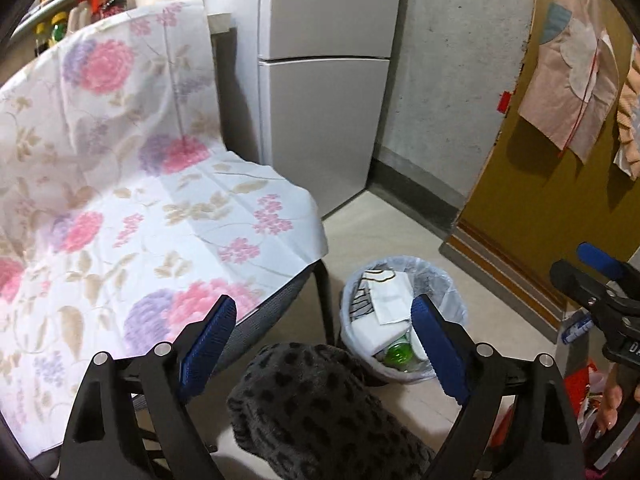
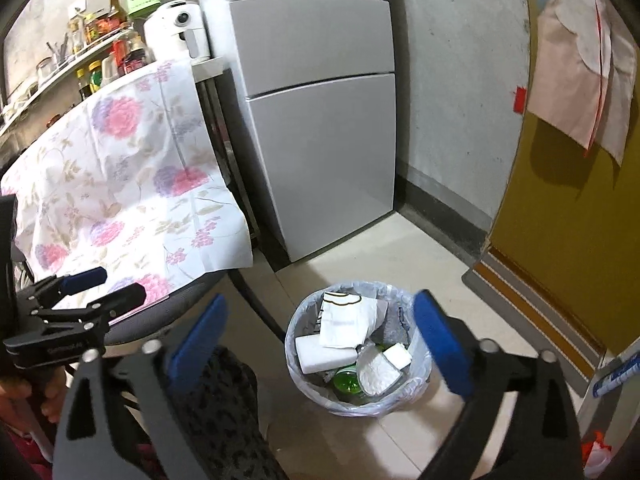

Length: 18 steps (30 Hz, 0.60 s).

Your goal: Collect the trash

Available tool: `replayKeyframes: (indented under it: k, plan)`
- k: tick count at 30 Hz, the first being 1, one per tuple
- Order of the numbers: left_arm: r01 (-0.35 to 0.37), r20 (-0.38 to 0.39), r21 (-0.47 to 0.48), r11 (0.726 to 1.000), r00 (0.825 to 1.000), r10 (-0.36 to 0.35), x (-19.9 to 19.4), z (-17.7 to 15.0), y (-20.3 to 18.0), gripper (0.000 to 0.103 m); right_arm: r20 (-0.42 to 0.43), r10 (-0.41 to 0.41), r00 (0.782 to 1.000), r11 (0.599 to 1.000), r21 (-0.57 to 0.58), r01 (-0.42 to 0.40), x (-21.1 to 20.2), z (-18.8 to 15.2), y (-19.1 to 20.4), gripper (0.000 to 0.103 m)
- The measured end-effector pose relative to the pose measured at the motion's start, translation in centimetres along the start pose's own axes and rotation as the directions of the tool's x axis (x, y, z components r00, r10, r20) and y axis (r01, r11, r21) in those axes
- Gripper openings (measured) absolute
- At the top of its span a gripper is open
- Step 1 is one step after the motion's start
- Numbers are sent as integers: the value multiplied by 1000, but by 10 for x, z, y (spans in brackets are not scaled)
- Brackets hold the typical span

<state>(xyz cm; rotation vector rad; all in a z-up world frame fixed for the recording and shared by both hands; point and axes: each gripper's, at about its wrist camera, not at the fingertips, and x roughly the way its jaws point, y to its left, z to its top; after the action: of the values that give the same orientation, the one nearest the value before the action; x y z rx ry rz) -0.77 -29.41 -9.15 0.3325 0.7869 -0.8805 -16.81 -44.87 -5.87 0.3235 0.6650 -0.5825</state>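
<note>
My left gripper [image 1: 324, 320] and right gripper [image 2: 320, 320] both gape wide, nothing held. Trash bin [image 2: 420, 376] on the floor, lined, holding papers and a green bottle [image 2: 347, 382]. Chair [image 2: 132, 200] edge just left of it; fridge [image 2: 320, 120] behind; bare tile right.

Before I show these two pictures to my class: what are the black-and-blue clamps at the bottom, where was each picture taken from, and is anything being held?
They are handheld grippers, one in each of a person's hands, each carrying a camera looking along its fingers. One picture is from the left gripper, the other from the right gripper. Both are open and hold nothing. On the floor stands a trash bin lined with a plastic bag, holding white paper and packaging and something green. Beside it is a chair draped with a floral cloth, then a fridge.
</note>
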Motion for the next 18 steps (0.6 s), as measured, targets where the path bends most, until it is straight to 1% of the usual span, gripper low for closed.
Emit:
replayKeyframes:
  k: [5, 7, 11, 18]
  plan:
    - [-58, 1, 9, 998, 998, 58, -14, 1, 2, 89, -1, -4, 1000, 1000, -4, 4, -11, 4, 1, 97]
    - [-81, 0, 13, 997, 997, 81, -19, 2, 1, 89, -13, 21, 1000, 1000, -4, -21, -13, 5, 1, 97]
    - [-100, -21, -8, 995, 995, 100, -23, 0, 6, 89, -34, 61, 998, 998, 4, -61, -15, 6, 1, 97]
    - [-128, -27, -15, 992, 992, 127, -28, -5, 10, 89, -51, 45, 998, 999, -5, -45, -13, 4, 1, 97]
